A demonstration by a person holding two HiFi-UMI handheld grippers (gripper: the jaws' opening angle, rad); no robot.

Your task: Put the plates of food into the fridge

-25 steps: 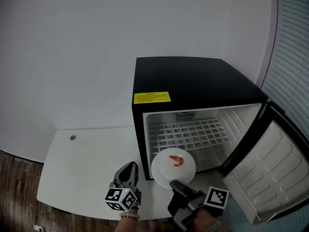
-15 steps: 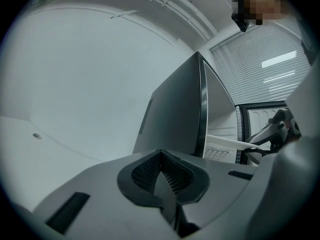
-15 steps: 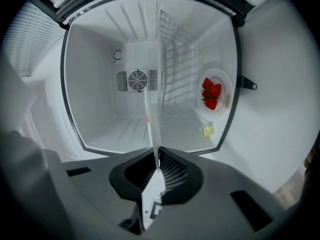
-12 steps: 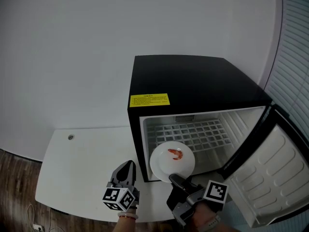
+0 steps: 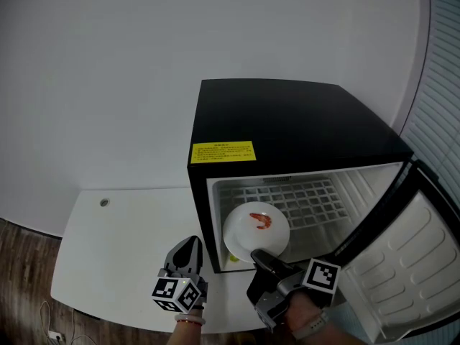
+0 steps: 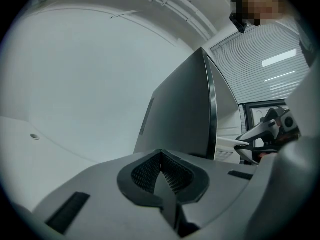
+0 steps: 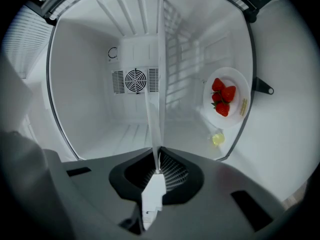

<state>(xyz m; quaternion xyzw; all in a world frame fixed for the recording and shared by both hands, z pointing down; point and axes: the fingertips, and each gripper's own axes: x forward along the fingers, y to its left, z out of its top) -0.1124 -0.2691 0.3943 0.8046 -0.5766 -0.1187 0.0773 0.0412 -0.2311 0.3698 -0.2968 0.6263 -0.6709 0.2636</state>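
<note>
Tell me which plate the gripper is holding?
The plate with the shrimp, pinched at its rim by the right gripper. The strawberry plate sits inside the fridge, untouched.

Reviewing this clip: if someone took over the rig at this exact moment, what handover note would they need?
Grippers: the right gripper has its jaws shut on the rim of the shrimp plate, held at the mouth of the open fridge, over the front of the wire shelf. The left gripper is shut and empty, above the table.
Done: the strawberry plate sits on the fridge floor below the shelf.
Left: set the shrimp plate inside, release, withdraw, probably close the door.
</note>
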